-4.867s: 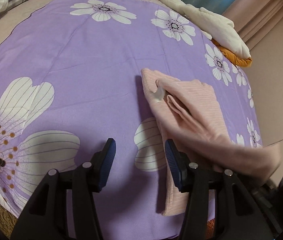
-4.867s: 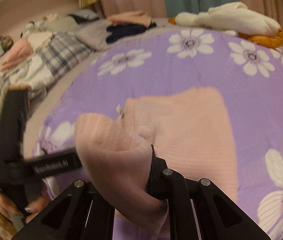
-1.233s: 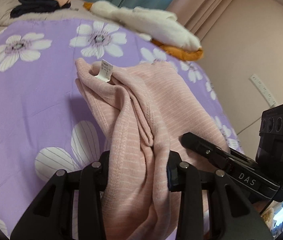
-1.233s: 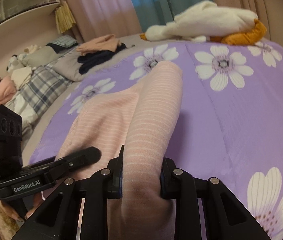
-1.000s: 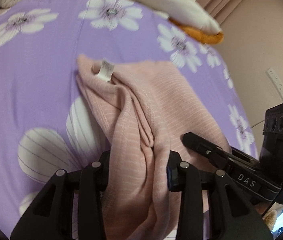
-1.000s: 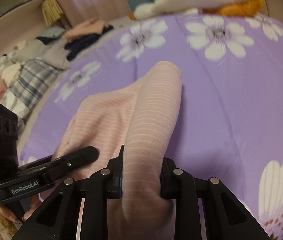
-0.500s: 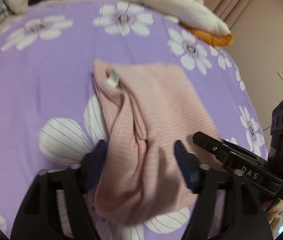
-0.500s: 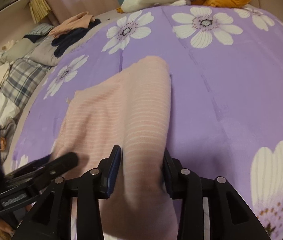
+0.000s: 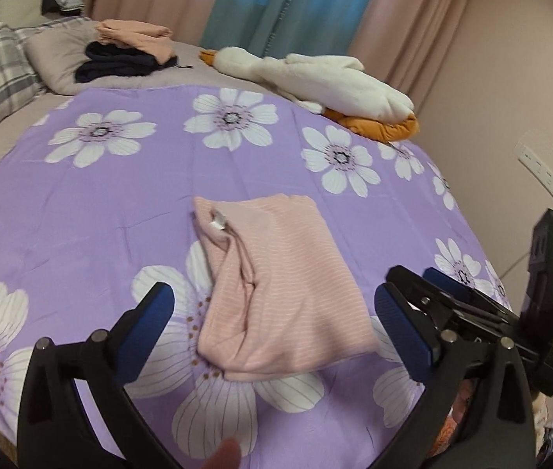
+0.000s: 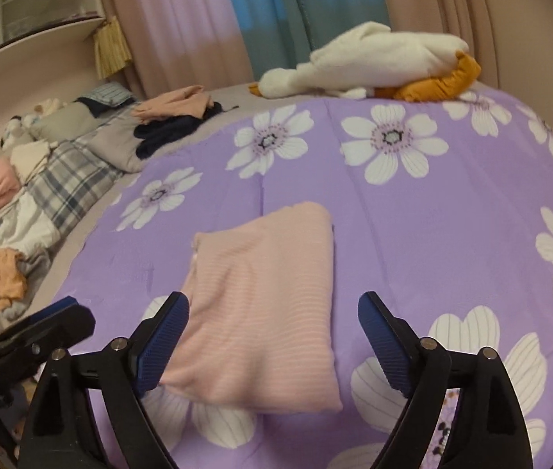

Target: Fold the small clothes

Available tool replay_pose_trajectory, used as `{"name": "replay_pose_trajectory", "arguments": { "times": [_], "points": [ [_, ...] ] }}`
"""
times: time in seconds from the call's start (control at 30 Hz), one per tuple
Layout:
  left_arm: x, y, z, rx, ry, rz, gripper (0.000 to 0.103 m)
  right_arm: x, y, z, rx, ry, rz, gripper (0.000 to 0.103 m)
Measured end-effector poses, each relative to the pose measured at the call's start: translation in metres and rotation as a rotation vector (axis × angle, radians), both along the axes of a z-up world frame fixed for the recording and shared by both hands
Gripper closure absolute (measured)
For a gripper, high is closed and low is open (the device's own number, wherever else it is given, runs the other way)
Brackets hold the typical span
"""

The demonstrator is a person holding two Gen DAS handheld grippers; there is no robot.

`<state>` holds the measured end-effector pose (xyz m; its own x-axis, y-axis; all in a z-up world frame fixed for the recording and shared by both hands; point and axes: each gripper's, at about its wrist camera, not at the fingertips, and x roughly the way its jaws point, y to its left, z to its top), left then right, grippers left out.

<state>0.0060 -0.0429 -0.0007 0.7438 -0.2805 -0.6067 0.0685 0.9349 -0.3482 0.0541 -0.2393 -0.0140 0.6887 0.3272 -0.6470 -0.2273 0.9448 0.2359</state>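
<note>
The folded pink striped knit garment [image 9: 280,297] lies flat on the purple bedsheet with white flowers [image 9: 120,203], ahead of the left gripper [image 9: 276,320] and right gripper [image 10: 272,324] (jaws of both opening, nothing pinched between them).

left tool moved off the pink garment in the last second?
Yes. The left tool has backed up and away, jaws opening, off the pink striped garment, which lies folded on the purple floral sheet.
</note>
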Motion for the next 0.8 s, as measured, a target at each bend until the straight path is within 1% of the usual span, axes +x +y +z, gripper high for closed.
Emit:
{"name": "replay_pose_trajectory", "arguments": {
  "times": [0.17,0.37,0.8],
  "points": [
    [-0.011,0.000,0.001,0.023,0.008,0.007,0.001,-0.004,0.001,0.001,-0.017,-0.011,-0.020,0.015],
    [-0.014,-0.004,-0.002,0.077,0.029,0.021,0.001,-0.010,-0.001,0.003,-0.018,-0.019,-0.034,0.015],
    [-0.018,-0.012,-0.007,0.087,0.052,0.020,0.001,-0.017,-0.003,0.005,-0.028,-0.028,-0.054,0.015]
  ]
}}
